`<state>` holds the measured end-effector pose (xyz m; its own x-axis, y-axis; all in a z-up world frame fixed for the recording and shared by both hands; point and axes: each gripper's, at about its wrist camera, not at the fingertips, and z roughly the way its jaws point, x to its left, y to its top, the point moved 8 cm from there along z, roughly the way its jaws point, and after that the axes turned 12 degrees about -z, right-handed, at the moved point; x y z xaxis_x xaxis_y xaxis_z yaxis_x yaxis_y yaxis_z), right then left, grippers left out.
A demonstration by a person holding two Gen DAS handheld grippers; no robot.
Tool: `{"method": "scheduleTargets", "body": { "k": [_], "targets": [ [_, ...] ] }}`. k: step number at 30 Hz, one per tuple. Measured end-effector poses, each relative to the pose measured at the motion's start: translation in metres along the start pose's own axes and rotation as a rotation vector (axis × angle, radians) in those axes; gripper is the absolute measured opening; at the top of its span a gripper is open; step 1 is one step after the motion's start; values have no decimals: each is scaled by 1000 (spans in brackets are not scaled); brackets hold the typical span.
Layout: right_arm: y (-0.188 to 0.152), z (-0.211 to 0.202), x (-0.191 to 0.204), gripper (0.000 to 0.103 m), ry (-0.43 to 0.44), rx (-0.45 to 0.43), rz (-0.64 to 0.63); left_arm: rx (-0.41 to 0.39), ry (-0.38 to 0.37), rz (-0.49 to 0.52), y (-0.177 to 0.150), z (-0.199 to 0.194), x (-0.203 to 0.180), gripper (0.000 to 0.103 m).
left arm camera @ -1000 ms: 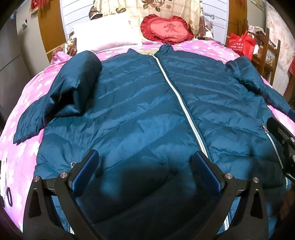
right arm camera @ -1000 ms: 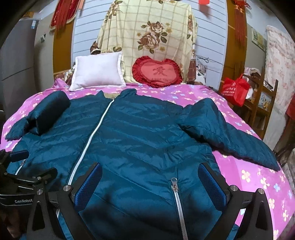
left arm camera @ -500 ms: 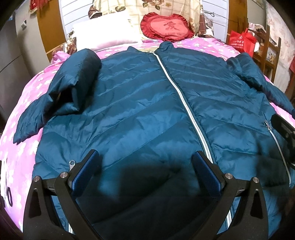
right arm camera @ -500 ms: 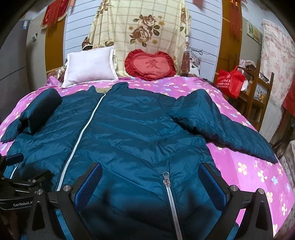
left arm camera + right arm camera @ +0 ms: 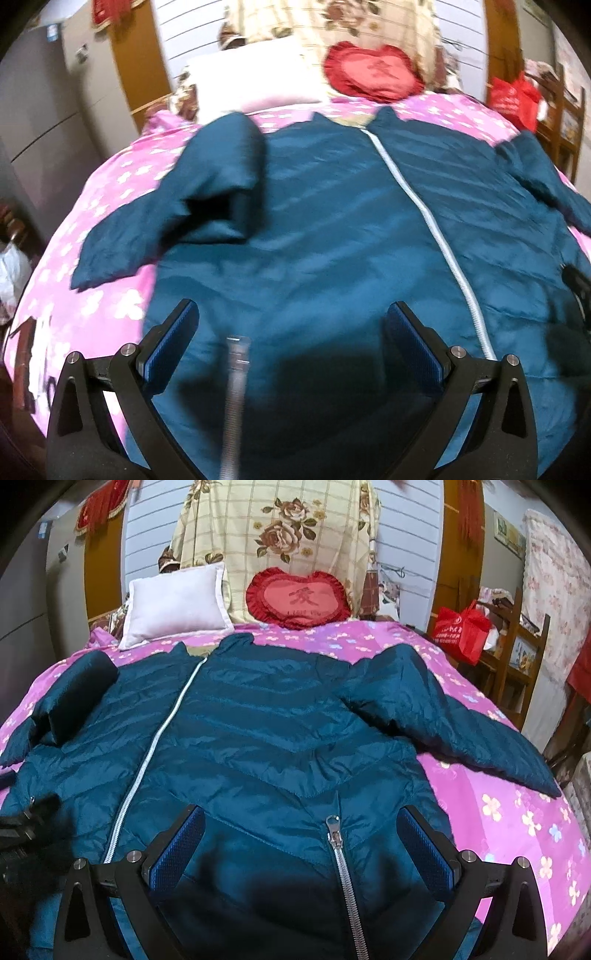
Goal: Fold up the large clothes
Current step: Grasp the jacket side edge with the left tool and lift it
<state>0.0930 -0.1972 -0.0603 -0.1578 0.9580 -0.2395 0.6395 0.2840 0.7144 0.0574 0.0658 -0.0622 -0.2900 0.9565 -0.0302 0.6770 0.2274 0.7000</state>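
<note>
We see the teal puffer jacket (image 5: 280,738) spread front-up across the pink flowered bedspread (image 5: 517,812), zipped shut, collar toward the white pillow (image 5: 177,602) and red heart cushion (image 5: 299,600). Our left gripper (image 5: 291,347) hovers over the hem with its jaws spread wide and nothing between them; our right gripper (image 5: 303,845) does the same, straddling a pocket zipper (image 5: 341,871).

The left sleeve (image 5: 207,206) is bunched and partly doubled on itself beside the body, while the right sleeve (image 5: 454,720) lies stretched out toward the bed's edge. The left view is blurred, so we cannot quite tell how that sleeve is creased.

We judge the jacket light, soft and springy, with a slick shell likely to slide between the pads and puff back after pressing. A firm pinch on a seamed edge should serve best: the cuff of a sleeve, or the hem corners, where the fabric is thinner and stitched.
</note>
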Motion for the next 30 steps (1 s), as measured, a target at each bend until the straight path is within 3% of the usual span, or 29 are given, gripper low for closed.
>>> {"method": "scheduleTargets", "body": {
  "k": [5, 8, 14, 18, 21, 24, 26, 30],
  "targets": [
    [-4, 0, -1, 103, 17, 11, 11, 27, 5, -147, 29, -1, 67, 102],
    [-4, 1, -4, 103, 17, 15, 18, 21, 22, -183, 52, 3, 106, 102],
    [-3, 1, -3, 103, 30, 16, 20, 17, 180, -263, 84, 41, 212, 102],
    [-3, -1, 0, 103, 41, 15, 9, 69, 313, -304, 85, 77, 273, 102],
    [-3, -2, 1, 103, 50, 17, 2, 133, 357, -307, 79, 103, 291, 102],
    [-4, -2, 1, 103, 52, 22, 1, 199, 345, -264, 74, 128, 285, 102],
    [-5, -1, 1, 103, 55, 29, 0, 190, 300, -251, 75, 135, 277, 102],
    [-6, 2, 2, 103, 67, 44, 6, 207, 197, -327, 74, 145, 275, 101]
  ]
}}
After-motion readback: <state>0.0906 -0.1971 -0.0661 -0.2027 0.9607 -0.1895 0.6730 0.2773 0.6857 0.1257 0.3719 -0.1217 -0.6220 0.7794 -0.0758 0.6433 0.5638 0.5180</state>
